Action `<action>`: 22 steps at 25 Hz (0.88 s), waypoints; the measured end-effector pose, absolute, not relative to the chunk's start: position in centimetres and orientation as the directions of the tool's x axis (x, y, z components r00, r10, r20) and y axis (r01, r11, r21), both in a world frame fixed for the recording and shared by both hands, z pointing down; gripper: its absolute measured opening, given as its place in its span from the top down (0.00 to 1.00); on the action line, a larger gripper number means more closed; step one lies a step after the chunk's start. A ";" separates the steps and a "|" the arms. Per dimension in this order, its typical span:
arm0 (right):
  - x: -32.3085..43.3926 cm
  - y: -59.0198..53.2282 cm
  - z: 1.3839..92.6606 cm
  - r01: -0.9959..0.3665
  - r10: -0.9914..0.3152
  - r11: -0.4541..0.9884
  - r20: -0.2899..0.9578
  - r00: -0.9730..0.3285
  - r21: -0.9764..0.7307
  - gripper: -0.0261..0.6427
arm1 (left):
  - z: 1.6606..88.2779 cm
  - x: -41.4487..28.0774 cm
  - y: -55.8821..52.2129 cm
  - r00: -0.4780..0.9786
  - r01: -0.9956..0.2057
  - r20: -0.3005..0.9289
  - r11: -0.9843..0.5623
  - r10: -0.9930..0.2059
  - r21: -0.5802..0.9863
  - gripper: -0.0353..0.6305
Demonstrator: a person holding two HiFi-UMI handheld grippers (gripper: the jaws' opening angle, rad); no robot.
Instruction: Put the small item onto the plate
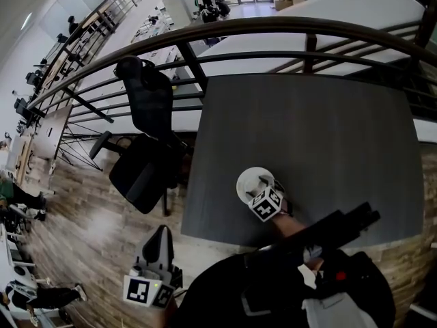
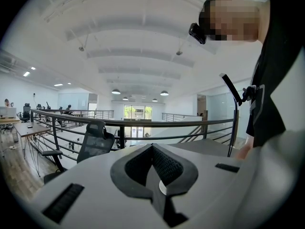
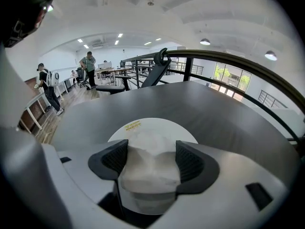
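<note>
Right gripper [image 3: 151, 157] is clamping the small white crumpled item [image 3: 148, 181]. Its jaws are standing wide, with both pads pressing the item's sides. Item is sitting over the plate [image 3: 159, 126], lower centre of the head view; contact unclear.

Judgement: lower onto the plate's middle, then release gently.

Left gripper [image 2: 155, 173] is idling lower left, jaws together, empty.

Count: one item, one plate, one table [image 1: 307, 128], two grippers.

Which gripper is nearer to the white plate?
Right. The right gripper hangs just above the plate, gripping the small white item; the left gripper is off the table, past its near-left corner.
</note>
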State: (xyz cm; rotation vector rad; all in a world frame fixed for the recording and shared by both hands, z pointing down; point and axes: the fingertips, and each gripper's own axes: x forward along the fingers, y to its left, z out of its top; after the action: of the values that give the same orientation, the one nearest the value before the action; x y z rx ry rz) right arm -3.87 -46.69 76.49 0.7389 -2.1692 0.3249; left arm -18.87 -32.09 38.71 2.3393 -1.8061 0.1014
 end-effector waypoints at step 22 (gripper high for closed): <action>-4.7 -47.8 70.3 -0.684 -0.515 0.729 0.648 -0.561 -0.014 0.43 | 38.6 -19.7 -31.2 0.315 -0.946 0.138 -0.298 -0.939 0.130 0.94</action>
State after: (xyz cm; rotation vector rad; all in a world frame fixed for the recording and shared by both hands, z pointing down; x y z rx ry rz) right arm -4.73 -47.83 70.34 0.9027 -2.2974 0.3500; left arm -19.65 -31.23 38.61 2.3903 -1.7354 0.0526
